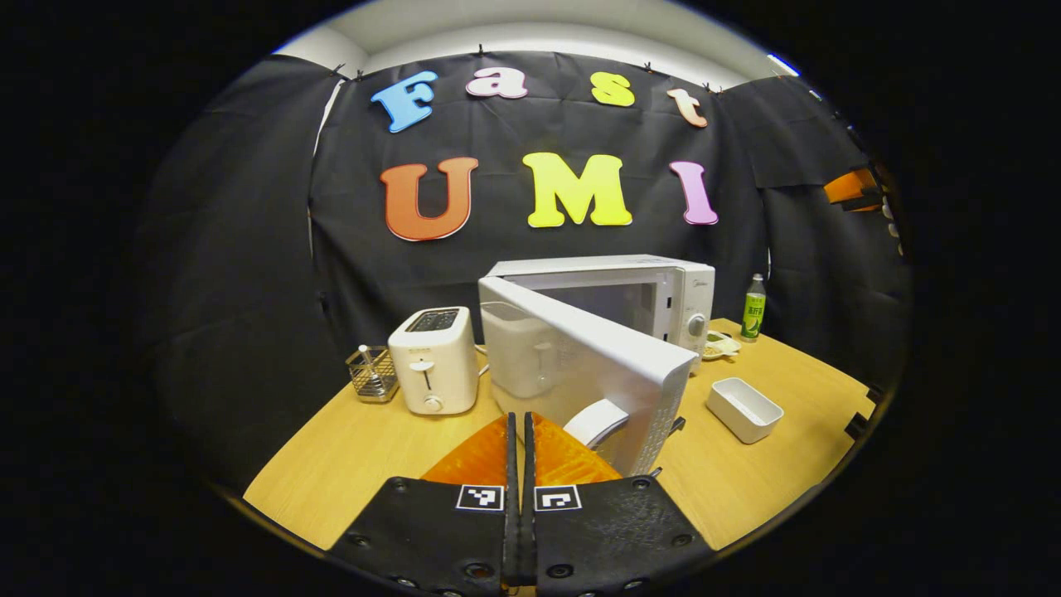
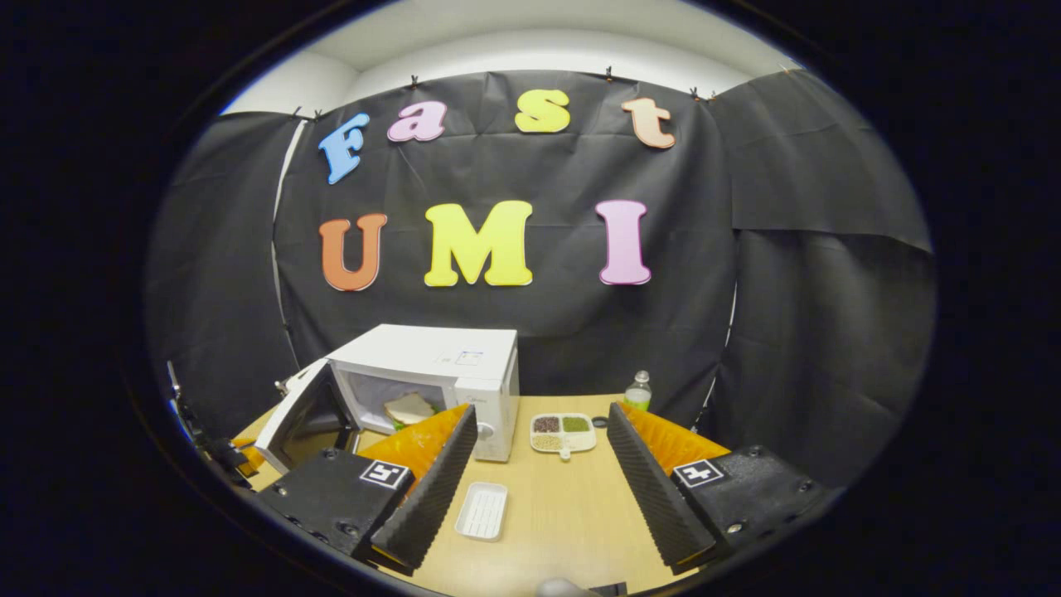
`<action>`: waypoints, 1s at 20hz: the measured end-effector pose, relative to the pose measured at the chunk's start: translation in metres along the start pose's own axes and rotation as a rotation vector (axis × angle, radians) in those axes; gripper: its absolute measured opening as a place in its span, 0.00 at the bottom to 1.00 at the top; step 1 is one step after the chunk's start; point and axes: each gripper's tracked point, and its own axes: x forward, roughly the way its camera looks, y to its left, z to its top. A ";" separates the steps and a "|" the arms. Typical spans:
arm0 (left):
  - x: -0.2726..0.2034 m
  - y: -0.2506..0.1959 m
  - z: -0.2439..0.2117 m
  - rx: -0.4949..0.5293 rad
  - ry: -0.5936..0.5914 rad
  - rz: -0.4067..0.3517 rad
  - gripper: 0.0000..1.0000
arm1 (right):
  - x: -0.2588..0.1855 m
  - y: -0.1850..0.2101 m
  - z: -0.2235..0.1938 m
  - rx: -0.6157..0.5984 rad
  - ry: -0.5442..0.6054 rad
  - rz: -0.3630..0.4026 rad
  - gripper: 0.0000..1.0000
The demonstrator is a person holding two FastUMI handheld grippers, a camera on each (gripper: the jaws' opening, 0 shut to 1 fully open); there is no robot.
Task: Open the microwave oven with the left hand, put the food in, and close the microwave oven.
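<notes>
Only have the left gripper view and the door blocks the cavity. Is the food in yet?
Observer: Yes. In the right gripper view, bread lies inside the microwave, with the door swung open.
Operator: Right side carrying anything?
Observer: No. The right gripper is open, with nothing between its fingers.
</notes>
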 end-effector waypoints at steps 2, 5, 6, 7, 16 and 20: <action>0.008 -0.021 0.002 0.004 -0.004 -0.031 0.00 | 0.001 -0.005 0.003 0.000 0.003 0.004 0.92; 0.020 -0.053 0.009 0.012 -0.011 -0.075 0.00 | 0.000 -0.013 0.005 0.004 0.002 0.008 0.92; 0.025 -0.062 0.013 0.016 -0.016 -0.087 0.00 | 0.000 -0.016 0.006 0.007 0.003 0.008 0.92; 0.029 -0.072 0.016 0.018 -0.018 -0.099 0.00 | 0.001 -0.019 0.007 0.012 0.002 0.009 0.92; 0.086 -0.139 0.039 0.039 -0.039 -0.173 0.00 | 0.004 -0.039 0.009 0.014 0.011 0.017 0.92; 0.112 -0.155 0.048 0.031 -0.047 -0.171 0.00 | 0.010 -0.043 0.010 0.015 0.014 0.022 0.92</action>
